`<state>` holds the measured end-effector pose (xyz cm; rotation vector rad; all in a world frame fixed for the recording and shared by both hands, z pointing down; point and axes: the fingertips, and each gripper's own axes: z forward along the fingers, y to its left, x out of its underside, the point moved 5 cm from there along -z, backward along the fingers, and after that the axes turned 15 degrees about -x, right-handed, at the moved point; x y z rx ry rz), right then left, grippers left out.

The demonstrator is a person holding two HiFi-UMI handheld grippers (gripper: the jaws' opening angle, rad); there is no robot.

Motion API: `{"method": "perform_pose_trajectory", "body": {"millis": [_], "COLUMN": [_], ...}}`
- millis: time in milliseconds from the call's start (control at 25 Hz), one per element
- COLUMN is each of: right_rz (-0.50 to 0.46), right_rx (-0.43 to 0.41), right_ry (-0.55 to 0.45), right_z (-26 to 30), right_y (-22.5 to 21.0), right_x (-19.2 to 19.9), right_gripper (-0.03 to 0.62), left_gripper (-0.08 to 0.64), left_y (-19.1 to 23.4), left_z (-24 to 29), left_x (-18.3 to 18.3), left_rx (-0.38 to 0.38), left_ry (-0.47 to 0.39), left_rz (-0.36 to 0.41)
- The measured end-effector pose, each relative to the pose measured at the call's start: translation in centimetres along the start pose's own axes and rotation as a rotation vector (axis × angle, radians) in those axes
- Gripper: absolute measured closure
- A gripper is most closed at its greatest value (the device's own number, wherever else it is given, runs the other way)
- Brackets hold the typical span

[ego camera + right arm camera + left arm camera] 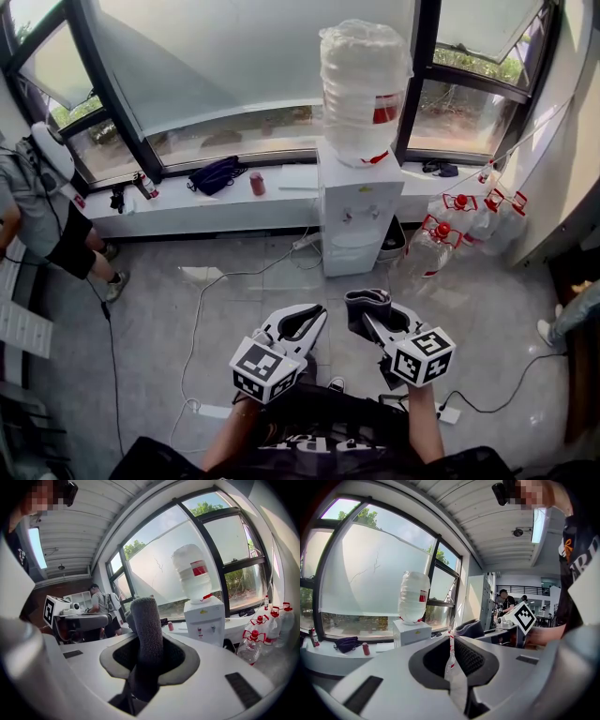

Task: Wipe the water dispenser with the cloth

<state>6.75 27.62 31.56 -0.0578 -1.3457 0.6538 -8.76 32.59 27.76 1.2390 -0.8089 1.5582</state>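
The white water dispenser [359,214] stands against the window sill, with a large plastic-wrapped bottle [364,86] on top. It also shows in the left gripper view, dispenser [411,632], and in the right gripper view, dispenser [206,619]. My right gripper [367,309] is shut on a dark grey cloth [146,625] that sticks up from between its jaws. My left gripper [309,321] is beside it, shut and holding nothing, left gripper [451,644]. Both are held over the floor, well short of the dispenser.
Several spare water bottles with red caps [466,225] stand right of the dispenser, a dark bin [393,241] between. A dark bag [215,174] and red can [257,183] lie on the sill. Cables [200,309] cross the floor. A person [47,211] stands at left.
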Motion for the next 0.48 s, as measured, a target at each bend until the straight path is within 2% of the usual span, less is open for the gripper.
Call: {"method": "perform_pose_trajectory", "body": {"millis": [480], "right_rz": [-0.04], "right_rx": [0.012], "right_ry": [0.022], "right_z": [-0.6], "right_y": [0.37], "right_x": [-0.46], "right_gripper": [0.48], "left_gripper": [0.517], "left_y": [-0.74], "left_z": [-0.75], "left_x": [-0.66], "left_rx": [0.009], "left_ry": [-0.038], "left_rz": [0.008]}}
